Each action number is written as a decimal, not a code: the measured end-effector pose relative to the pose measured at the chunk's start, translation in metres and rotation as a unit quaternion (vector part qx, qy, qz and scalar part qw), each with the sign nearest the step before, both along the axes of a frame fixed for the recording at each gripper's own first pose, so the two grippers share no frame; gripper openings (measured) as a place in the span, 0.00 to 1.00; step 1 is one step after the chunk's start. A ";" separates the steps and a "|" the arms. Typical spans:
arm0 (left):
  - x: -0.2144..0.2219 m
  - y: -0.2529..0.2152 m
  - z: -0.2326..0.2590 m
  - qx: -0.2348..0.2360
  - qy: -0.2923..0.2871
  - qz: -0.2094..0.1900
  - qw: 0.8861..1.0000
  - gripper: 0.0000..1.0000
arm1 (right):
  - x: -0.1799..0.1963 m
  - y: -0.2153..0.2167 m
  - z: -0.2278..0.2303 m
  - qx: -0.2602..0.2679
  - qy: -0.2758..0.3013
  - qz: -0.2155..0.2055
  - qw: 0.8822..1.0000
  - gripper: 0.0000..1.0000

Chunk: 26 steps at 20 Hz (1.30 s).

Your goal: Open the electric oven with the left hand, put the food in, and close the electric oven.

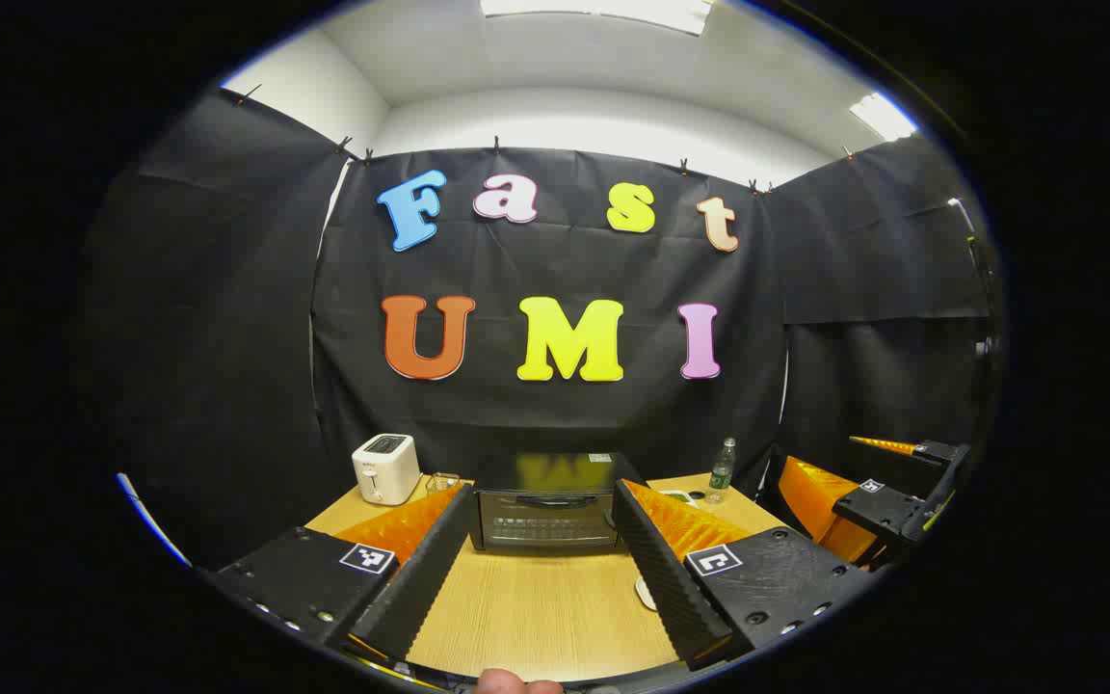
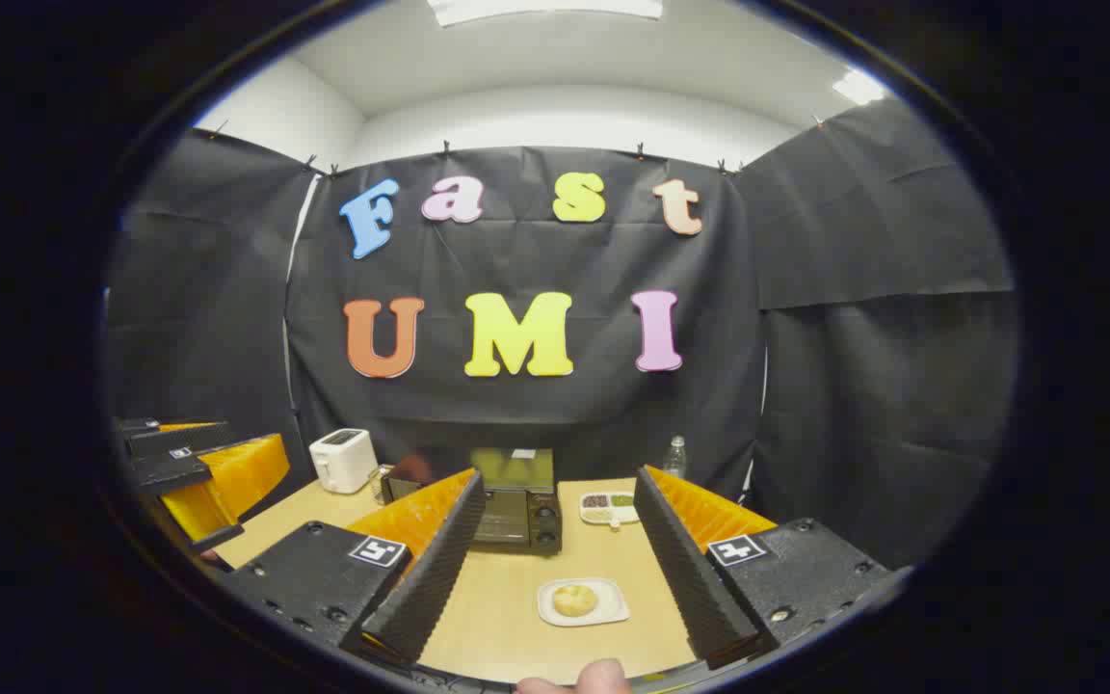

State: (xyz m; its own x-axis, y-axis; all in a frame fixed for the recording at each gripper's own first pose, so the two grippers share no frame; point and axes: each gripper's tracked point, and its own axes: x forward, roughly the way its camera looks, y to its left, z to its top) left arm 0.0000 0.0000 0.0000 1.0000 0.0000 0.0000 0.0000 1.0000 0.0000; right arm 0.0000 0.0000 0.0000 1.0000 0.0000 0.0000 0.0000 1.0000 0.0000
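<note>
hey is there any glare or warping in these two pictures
Left gripper view: the oven top mirrors the wall in a glossy reflection, and ceiling lights blow out. Right gripper view: fisheye bends the walls; the food on its plate stays sharp.

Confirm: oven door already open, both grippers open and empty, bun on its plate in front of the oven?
Not quite. The oven door is shut, as the left gripper view shows, its handle across the top of the glass. The rest holds: the left gripper and right gripper are open and empty, and the bun sits on its plate on the table in front of the oven.
</note>
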 end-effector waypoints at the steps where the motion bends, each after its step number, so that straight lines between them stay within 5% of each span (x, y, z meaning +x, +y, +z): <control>1: 0.000 0.000 0.000 0.001 0.000 0.000 1.000 0.94 | 0.000 0.000 -0.001 0.000 0.002 0.000 1.000 0.97; 20: 0.013 0.005 -0.004 -0.001 -0.004 0.009 1.000 0.94 | 0.009 -0.001 0.000 -0.003 0.009 0.000 1.000 0.97; 21: 0.014 0.004 -0.006 -0.001 -0.002 0.008 1.000 0.83 | 0.011 0.000 -0.003 -0.003 0.012 0.000 1.000 0.97; 22: 0.015 0.004 -0.006 -0.002 -0.001 0.007 1.000 0.83 | 0.013 0.000 -0.003 -0.002 0.015 0.000 1.000 0.98; 23: 0.017 0.004 -0.007 -0.003 0.000 0.007 1.000 0.94 | 0.014 0.000 -0.004 -0.002 0.017 -0.001 1.000 0.98; 25: 0.022 0.004 -0.009 -0.005 0.003 0.007 1.000 0.94 | 0.020 -0.001 -0.004 -0.006 0.018 -0.001 1.000 0.97; 26: 0.026 0.004 -0.009 -0.005 0.006 0.008 1.000 0.83 | 0.023 -0.001 -0.003 -0.008 0.018 0.000 1.000 0.97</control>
